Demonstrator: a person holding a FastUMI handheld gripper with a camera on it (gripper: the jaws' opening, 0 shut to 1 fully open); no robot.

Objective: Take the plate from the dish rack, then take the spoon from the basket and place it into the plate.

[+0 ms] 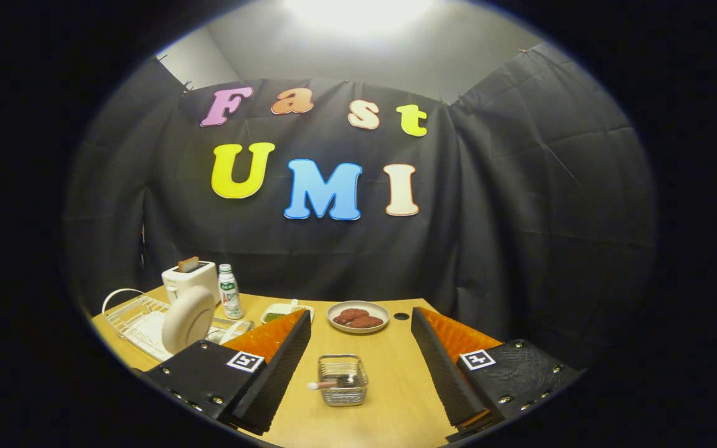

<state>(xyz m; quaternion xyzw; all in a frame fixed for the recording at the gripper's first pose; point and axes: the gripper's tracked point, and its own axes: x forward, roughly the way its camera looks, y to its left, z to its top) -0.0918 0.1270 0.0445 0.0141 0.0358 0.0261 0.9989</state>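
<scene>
Wooden table (389, 398) — basket (342, 380) between parted jaws

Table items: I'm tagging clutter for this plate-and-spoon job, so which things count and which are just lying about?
Job:
- plate, upright in the dish rack
- spoon in the basket, between the fingers
- gripper, open, holding nothing

Lying about:
- toaster with toast
- bottle
- dish of brown food
- small dish of greens

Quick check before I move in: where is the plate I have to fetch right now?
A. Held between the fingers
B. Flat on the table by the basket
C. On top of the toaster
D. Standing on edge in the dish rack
D: the plate stands on edge in the dish rack, beyond one finger of the open gripper, which holds nothing.
</scene>
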